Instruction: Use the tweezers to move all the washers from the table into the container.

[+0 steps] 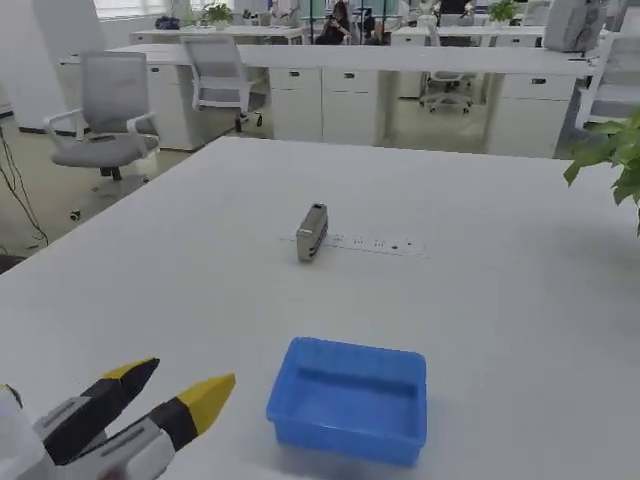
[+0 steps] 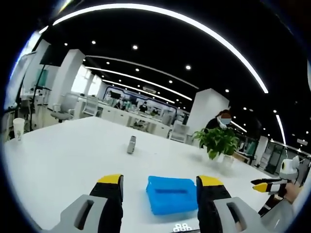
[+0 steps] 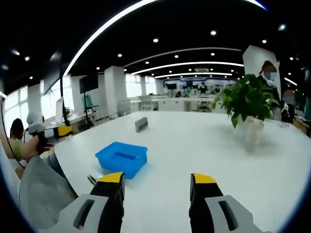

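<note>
A blue rectangular container (image 1: 350, 398) stands near the table's front edge, and I cannot tell what is inside it. My left gripper (image 1: 178, 378) is at the lower left of the head view, open, with nothing between its yellow-tipped fingers. In the left gripper view the container (image 2: 171, 194) lies ahead between the open jaws of the left gripper (image 2: 160, 180). A few small pale rings (image 2: 181, 226), maybe washers, lie close below. My right gripper (image 3: 156, 177) is open and holds nothing. The container (image 3: 121, 158) is to its left, with a thin metal piece (image 3: 92, 179), possibly tweezers, beside it.
A small grey device (image 1: 312, 232) lies mid-table beside a flush socket strip (image 1: 380, 243). A potted plant (image 3: 248, 102) stands on the table's right side, with a person behind it. A paper cup (image 2: 18, 127) is at the far left. Office chairs (image 1: 105, 110) stand beyond the table.
</note>
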`<control>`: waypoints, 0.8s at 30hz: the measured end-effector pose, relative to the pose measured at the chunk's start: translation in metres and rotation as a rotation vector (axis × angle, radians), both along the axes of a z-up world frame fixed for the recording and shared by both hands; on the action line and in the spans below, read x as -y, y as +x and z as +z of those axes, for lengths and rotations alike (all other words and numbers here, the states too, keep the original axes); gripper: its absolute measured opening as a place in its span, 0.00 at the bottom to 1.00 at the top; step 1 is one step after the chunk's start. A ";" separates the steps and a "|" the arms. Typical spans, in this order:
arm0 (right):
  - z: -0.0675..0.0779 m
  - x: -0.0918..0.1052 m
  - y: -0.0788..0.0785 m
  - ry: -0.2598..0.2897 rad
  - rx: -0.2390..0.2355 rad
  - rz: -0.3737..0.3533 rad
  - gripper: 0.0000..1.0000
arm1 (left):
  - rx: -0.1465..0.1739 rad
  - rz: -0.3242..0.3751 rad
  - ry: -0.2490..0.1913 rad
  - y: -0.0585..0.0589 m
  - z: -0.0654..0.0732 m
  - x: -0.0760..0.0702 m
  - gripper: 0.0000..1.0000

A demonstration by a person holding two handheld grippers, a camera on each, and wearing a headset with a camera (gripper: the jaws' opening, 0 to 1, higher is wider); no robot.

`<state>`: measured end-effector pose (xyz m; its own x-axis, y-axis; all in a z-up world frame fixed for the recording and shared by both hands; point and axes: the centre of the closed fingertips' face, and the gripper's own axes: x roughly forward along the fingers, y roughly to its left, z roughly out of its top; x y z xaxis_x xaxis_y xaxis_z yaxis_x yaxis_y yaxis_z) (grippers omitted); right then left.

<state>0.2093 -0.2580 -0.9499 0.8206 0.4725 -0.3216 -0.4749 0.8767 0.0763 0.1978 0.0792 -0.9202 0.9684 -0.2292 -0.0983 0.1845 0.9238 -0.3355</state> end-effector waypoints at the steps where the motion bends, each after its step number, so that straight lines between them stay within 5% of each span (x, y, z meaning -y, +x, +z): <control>1: -0.001 0.004 0.001 -0.006 -0.002 -0.021 0.51 | -0.001 -0.004 -0.001 0.000 0.000 0.001 0.63; 10: 0.004 0.017 0.005 -0.019 0.031 -0.088 0.56 | 0.040 -0.076 0.095 -0.002 0.007 0.013 0.64; 11: 0.003 0.017 0.005 -0.017 0.026 -0.086 0.54 | 0.053 -0.095 0.085 -0.003 0.009 0.015 0.64; 14: -0.009 0.006 -0.005 0.021 -0.073 -0.013 0.39 | 0.091 -0.275 -0.056 -0.014 0.022 0.040 0.62; 15: -0.009 0.001 -0.007 0.018 -0.077 0.028 0.37 | 0.097 -0.304 -0.063 -0.016 0.025 0.042 0.58; 20: -0.012 -0.020 -0.011 -0.081 -0.120 0.126 0.35 | 0.077 -0.522 0.107 -0.026 0.014 0.057 0.49; 22: -0.017 -0.042 -0.017 -0.140 -0.157 0.228 0.37 | 0.022 -0.606 0.204 -0.027 -0.005 0.056 0.42; 24: -0.027 -0.070 -0.025 -0.201 -0.201 0.378 0.36 | -0.016 -0.688 0.218 -0.027 -0.018 0.060 0.28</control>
<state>0.1838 -0.1877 -0.9768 0.5156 0.6381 -0.5718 -0.7566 0.6523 0.0457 0.1704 0.0189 -0.9379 0.6102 -0.7599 -0.2241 0.7450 0.6466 -0.1642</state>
